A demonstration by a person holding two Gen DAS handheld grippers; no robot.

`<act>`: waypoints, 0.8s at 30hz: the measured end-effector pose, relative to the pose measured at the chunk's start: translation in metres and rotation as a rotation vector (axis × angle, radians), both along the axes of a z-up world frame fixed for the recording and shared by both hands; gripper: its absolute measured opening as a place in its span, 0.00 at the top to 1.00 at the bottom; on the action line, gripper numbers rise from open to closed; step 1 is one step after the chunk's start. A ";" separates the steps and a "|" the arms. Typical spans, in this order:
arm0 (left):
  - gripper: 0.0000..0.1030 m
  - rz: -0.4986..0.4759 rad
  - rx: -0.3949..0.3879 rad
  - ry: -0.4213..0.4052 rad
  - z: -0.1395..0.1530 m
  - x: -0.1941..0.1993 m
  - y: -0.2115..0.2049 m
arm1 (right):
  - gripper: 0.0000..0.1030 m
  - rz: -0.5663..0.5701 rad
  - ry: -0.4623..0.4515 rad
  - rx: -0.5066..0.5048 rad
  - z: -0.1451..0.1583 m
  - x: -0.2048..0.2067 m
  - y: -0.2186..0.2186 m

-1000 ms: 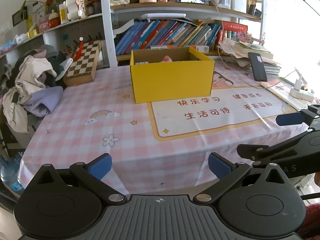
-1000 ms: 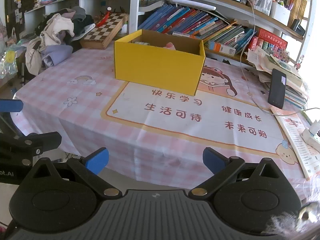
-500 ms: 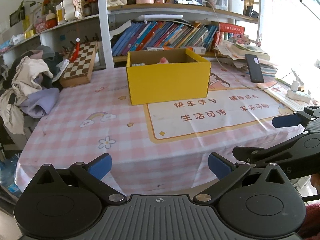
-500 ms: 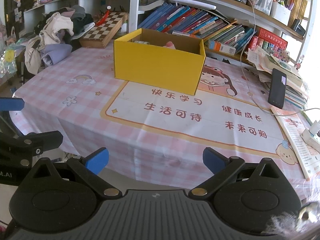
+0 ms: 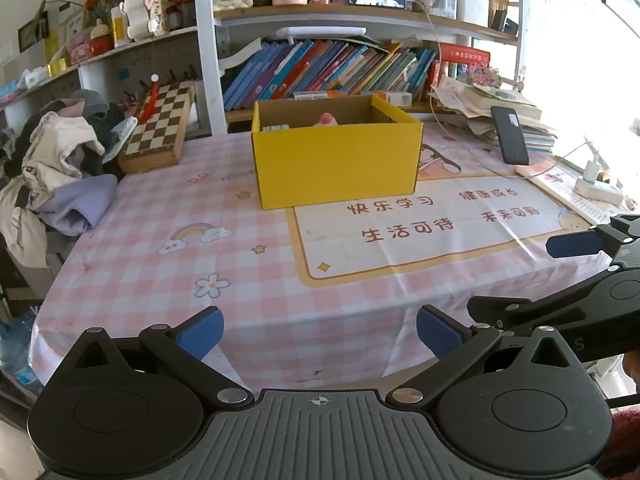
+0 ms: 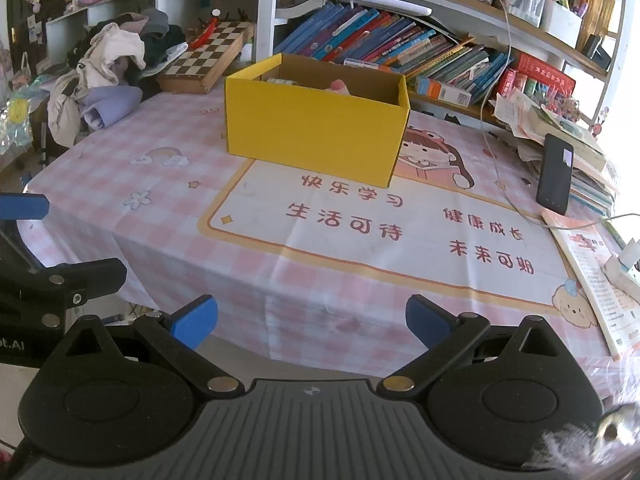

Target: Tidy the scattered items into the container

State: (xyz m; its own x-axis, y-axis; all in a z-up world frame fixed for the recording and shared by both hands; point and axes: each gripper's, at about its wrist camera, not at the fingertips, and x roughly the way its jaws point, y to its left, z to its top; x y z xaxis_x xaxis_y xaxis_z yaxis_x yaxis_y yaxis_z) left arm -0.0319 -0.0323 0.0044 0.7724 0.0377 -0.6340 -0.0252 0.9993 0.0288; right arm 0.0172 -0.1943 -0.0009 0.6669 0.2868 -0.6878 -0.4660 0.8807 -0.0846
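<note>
An open yellow cardboard box (image 5: 336,164) stands at the back middle of the pink checked tablecloth (image 5: 168,248); it also shows in the right wrist view (image 6: 316,136). A pink item (image 5: 326,119) and a pale flat item (image 5: 274,127) lie inside it. My left gripper (image 5: 319,330) is open and empty, held above the table's near edge. My right gripper (image 6: 312,318) is open and empty, also at the near edge. Each gripper shows at the side of the other's view.
A chessboard (image 5: 158,130) leans at the back left beside a heap of clothes (image 5: 52,168). A black phone (image 5: 510,134) leans on a stack of papers at the right. A power strip (image 5: 600,188) and a booklet (image 6: 596,276) lie at the right edge. Bookshelves (image 5: 328,68) stand behind.
The left gripper's view has shifted slightly, so the box sits a little more to the left and closer. Both grippers stay open and empty.
</note>
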 end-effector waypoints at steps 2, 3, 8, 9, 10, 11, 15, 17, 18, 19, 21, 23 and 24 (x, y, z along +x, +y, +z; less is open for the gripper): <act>0.00 -0.003 -0.002 0.002 0.000 0.001 0.000 | 0.02 -0.002 0.002 -0.001 0.000 0.001 -0.001; 0.00 -0.005 -0.003 0.004 -0.001 0.001 -0.001 | 0.02 -0.003 0.003 -0.001 0.000 0.001 -0.001; 0.00 -0.009 -0.002 0.010 -0.002 0.003 -0.001 | 0.02 -0.006 0.010 -0.001 -0.001 0.003 -0.001; 0.00 -0.008 -0.002 0.010 -0.003 0.003 -0.001 | 0.01 -0.005 0.011 -0.002 -0.002 0.003 -0.001; 0.00 -0.008 -0.003 0.012 -0.003 0.003 -0.001 | 0.02 -0.004 0.012 -0.004 -0.002 0.004 0.000; 0.00 -0.007 -0.004 0.014 -0.003 0.003 -0.001 | 0.02 -0.003 0.013 -0.005 -0.002 0.004 0.000; 0.00 -0.005 -0.013 0.027 -0.006 0.004 0.001 | 0.02 0.001 0.021 -0.008 -0.004 0.006 0.002; 0.00 -0.005 -0.020 0.036 -0.008 0.006 0.002 | 0.02 0.003 0.026 -0.010 -0.005 0.007 0.002; 0.00 -0.004 -0.024 0.041 -0.009 0.006 0.003 | 0.02 0.004 0.029 -0.011 -0.006 0.008 0.003; 0.00 -0.002 -0.028 0.045 -0.010 0.007 0.003 | 0.02 0.006 0.032 -0.013 -0.007 0.009 0.003; 0.00 0.003 -0.036 0.052 -0.012 0.008 0.005 | 0.02 0.009 0.037 -0.016 -0.008 0.010 0.004; 0.00 0.005 -0.044 0.054 -0.013 0.009 0.006 | 0.02 0.010 0.043 -0.019 -0.010 0.012 0.004; 0.00 0.005 -0.046 0.055 -0.014 0.010 0.006 | 0.02 0.011 0.046 -0.020 -0.010 0.013 0.005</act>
